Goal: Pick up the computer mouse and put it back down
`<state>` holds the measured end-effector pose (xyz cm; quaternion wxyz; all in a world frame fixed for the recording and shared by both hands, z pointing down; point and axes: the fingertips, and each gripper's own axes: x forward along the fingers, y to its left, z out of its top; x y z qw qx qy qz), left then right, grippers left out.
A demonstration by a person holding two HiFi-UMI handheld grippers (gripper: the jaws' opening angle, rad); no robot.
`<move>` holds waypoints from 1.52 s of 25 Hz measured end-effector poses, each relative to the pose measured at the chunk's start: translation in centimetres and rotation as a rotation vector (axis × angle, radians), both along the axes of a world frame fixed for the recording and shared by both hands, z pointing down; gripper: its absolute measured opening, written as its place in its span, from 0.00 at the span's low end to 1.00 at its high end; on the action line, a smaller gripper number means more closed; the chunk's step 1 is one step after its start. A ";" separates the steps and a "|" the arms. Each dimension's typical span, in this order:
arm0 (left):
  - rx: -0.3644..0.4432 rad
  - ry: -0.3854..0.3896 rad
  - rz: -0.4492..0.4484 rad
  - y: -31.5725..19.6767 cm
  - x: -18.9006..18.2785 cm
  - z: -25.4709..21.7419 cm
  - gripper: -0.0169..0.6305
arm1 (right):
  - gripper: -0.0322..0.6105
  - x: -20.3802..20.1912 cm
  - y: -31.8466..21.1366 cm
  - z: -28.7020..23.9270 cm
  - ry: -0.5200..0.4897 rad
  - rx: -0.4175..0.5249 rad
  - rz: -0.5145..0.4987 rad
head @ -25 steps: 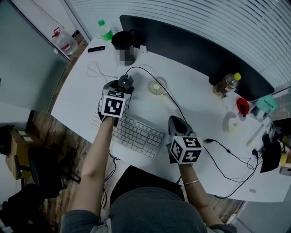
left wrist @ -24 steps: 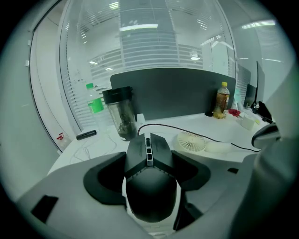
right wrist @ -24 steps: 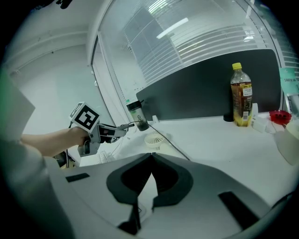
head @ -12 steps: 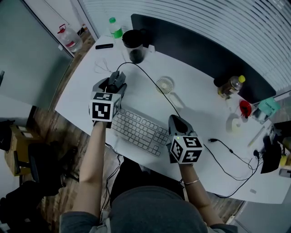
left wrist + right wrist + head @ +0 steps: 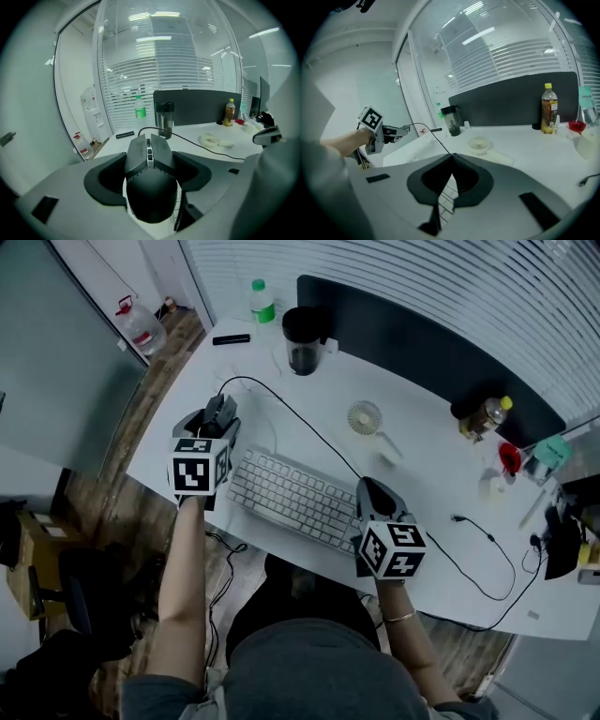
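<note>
Gripping computer mouse [image 5: 150, 192] in left gripper [image 5: 217, 414], jaws clamped on both its sides, buttons facing away from the camera. Holding it up off white desk [image 5: 427, 474] at the desk's left end, just left of keyboard [image 5: 286, 493], with black cable [image 5: 302, 424] trailing across the desktop. Hovering right gripper [image 5: 373, 493] over keyboard's right end, jaws pressed together, nothing between.

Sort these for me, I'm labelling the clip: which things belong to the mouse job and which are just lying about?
In the job: computer mouse, its cable, left gripper holding it.

Lying about: keyboard, small fan, black tumbler, green-capped bottle, yellow-capped bottle, shut right gripper.
</note>
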<state>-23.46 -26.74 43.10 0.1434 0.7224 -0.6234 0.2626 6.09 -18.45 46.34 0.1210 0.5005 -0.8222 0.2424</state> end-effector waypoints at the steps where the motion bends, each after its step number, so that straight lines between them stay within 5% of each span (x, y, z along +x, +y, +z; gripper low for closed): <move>1: -0.004 -0.003 -0.002 0.3 -0.9 0.1 0.49 | 0.06 -0.6 0.2 0.0 0.001 0.001 0.005; 19: -0.075 0.053 -0.087 3.4 -14.9 4.3 0.49 | 0.06 -10.6 1.1 -0.6 0.051 0.014 0.008; 38: -0.192 0.084 -0.039 2.9 -14.8 10.9 0.49 | 0.06 -14.1 1.0 0.0 0.064 0.008 0.014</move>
